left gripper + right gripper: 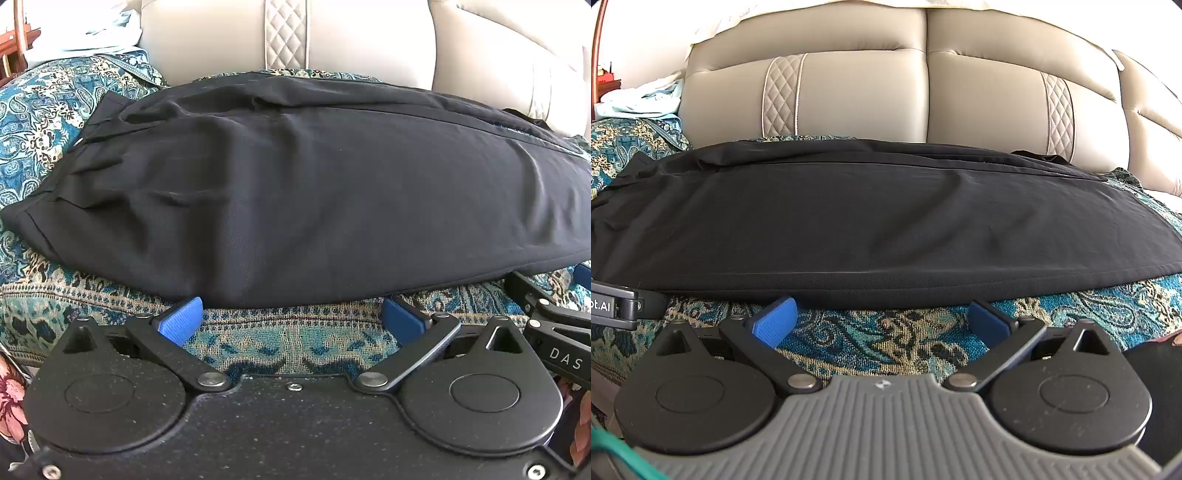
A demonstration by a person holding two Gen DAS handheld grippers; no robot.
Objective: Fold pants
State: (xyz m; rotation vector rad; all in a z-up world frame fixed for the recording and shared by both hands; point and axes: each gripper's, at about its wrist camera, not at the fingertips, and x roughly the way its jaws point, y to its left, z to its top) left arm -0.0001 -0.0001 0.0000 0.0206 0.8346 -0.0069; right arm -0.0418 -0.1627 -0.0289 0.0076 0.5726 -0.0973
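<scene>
Here the pants (295, 184) lie just beyond both grippers' spread jaws.

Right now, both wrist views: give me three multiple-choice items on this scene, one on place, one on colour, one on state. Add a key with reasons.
1. Where do the pants lie?
A. on the patterned throw over the sofa seat
B. on a bare wooden floor
C. draped over the sofa backrest

2. What colour are the pads of the left tool?
A. red
B. blue
C. white

3. How do the jaws of the right tool stand?
A. shut on the pants
B. shut on nothing
C. wide open, just short of the near edge of the pants

Key:
1 A: teal paisley cloth shows all round the black fabric, with the beige sofa backrest behind it.
2 B: both pads in the left wrist view are blue.
3 C: the pads stand far apart, with only the throw between them.
</scene>
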